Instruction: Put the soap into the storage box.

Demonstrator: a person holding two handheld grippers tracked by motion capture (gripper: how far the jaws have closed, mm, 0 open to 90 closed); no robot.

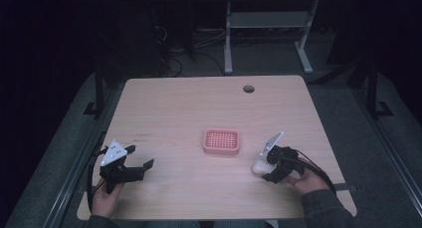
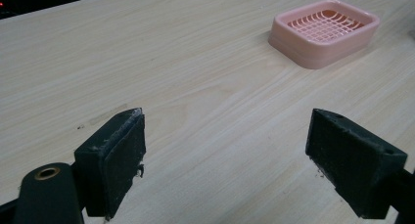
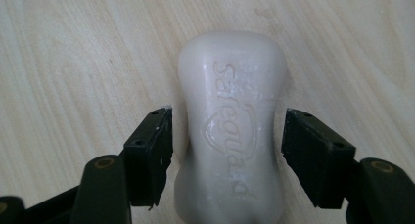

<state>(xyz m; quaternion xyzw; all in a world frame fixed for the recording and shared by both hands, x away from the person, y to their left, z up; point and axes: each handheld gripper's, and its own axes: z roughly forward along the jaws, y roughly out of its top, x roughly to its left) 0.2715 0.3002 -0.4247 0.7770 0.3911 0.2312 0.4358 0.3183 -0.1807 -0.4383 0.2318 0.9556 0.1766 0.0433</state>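
A white bar of soap (image 3: 232,136) with raised lettering lies flat on the wooden table (image 1: 189,108), at the front right (image 1: 259,167). My right gripper (image 3: 227,131) straddles its narrow middle, one black pad on each side and a thin gap still showing at the left pad, so it stands open around the bar. In the high view, the right gripper (image 1: 268,169) sits just right of a pink slotted soap dish (image 1: 221,141). My left gripper (image 1: 140,157) rests at the front left, jaws wide open over bare wood (image 2: 227,136), with the soap dish (image 2: 325,31) farther off.
A round cable hole (image 1: 248,88) sits near the table's far edge. Beyond it, on the dark floor, stands a grey desk frame (image 1: 228,39) with loose cables. Bare wood stretches between the two grippers and behind the dish.
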